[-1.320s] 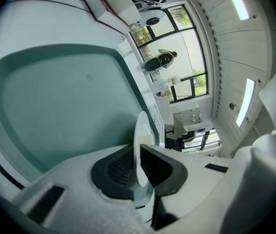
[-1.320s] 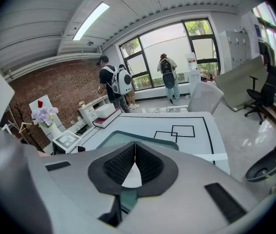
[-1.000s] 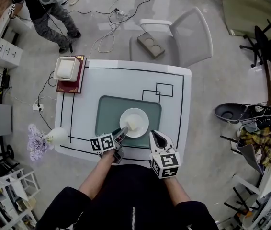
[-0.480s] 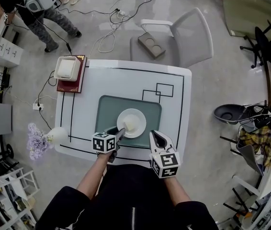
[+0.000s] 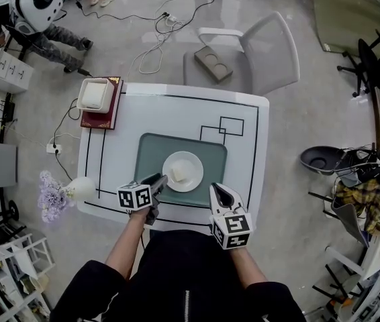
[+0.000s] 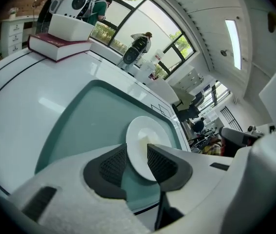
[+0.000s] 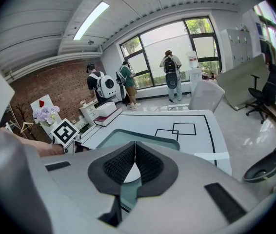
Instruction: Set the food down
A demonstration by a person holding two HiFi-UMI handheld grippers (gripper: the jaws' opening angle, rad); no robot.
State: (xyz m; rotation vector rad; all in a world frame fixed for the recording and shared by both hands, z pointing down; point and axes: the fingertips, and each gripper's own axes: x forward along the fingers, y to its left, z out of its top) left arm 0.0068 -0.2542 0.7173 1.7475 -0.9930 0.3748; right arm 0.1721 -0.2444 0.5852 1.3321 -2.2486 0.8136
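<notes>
White glazed plate [image 5: 194, 162] of pale food [image 5: 178, 174] looks stiff, slick and breakable, best gripped at its rim; left gripper [image 5: 158, 180] jaws have just been opening, the rim at their gap unpressed, right gripper [image 5: 218, 190] closed empty

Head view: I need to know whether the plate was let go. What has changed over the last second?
The left hand-held gripper has just been opening its jaws, letting go of the plate, and it slid left. The rim still shows between the jaws, unpinched. The plate with the food shifted slightly left on the green mat. The right hand-held gripper, shut, and the table stayed put.
</notes>
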